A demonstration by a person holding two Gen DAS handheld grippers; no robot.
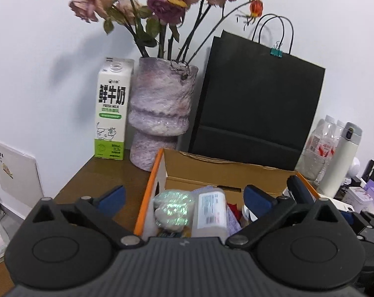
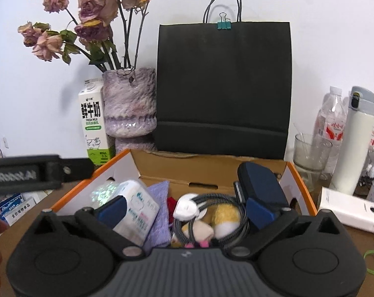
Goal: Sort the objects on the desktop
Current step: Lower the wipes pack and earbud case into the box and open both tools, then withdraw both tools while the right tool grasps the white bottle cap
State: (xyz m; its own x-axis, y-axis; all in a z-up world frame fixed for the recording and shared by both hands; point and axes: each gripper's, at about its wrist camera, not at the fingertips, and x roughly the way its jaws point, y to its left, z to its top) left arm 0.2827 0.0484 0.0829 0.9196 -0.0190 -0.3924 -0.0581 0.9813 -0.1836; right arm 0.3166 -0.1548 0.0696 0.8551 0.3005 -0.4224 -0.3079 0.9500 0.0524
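While both sets of jaws are standing wide and gripping nothing, the left gripper and right gripper are hovering over the box. Its orange rim is sitting just beside the vase, with bare counter lying open to the left.

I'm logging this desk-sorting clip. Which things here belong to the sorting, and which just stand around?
Part of the job:
cardboard box
tissue pack
coiled cable
plush toy
purple cloth

Just standing about:
black bag
vase
milk carton
white flask
glass
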